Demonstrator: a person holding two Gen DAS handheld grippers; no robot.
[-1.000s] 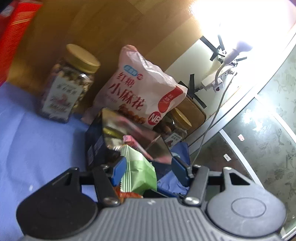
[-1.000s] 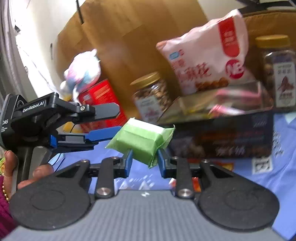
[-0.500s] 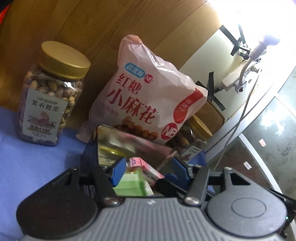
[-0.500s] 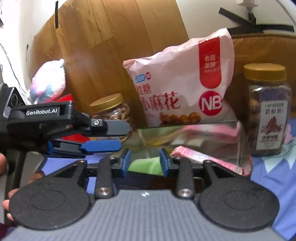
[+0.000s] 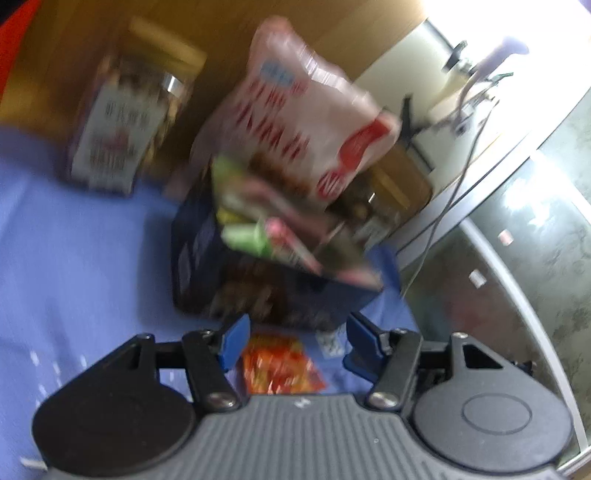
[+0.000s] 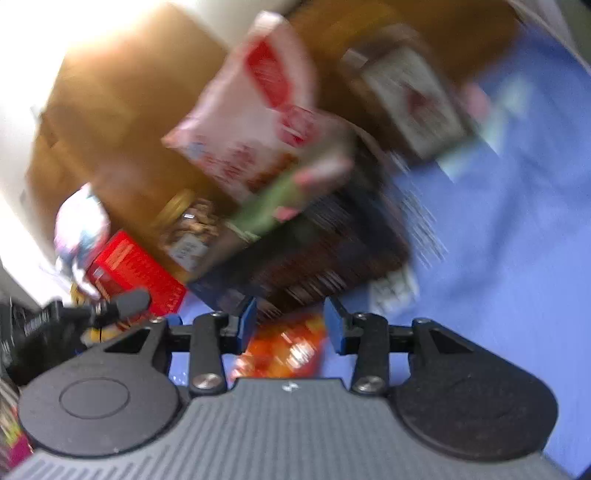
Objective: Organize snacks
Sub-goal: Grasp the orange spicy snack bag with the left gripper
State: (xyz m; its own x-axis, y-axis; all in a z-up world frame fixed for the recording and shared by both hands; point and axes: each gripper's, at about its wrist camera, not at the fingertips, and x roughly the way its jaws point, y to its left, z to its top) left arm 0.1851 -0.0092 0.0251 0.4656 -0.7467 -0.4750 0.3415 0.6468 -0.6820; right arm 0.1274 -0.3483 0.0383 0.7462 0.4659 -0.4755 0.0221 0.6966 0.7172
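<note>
A: Report the status of the 2 grippers.

B: The left gripper (image 5: pixel 293 341) has its jaws spread wide with nothing between the blue pads (image 5: pixel 232 341). The right gripper (image 6: pixel 290 325) is likewise parted and empty.

A: Locate the task items relative to each gripper.

B: An orange snack packet (image 5: pixel 279 363) lies flat on the blue cloth (image 5: pixel 74 266), directly below the gap of the left gripper, between the pads but not touched by them. In the right wrist view the same packet (image 6: pixel 284 350) lies just under the gap of the right gripper. The dark blue box (image 5: pixel 266 291) stands on the cloth just ahead of the packet. A green packet (image 5: pixel 245 236) and a pink packet (image 5: pixel 291 243) lie in its open top, ahead of both grippers and apart from them.

A: Describe the items behind the box.

B: A pink bag with red print (image 5: pixel 314 122) leans against the wooden panel (image 5: pixel 221 29). 1 gold-lidded nut jar (image 5: pixel 129 122) stands to its left and a second jar (image 5: pixel 384 195) to its right, partly hidden. A red carton (image 6: pixel 136 273) shows at the left in the right wrist view.

A: State image quality.

B: Both views carry heavy motion blur; label text cannot be read.
</note>
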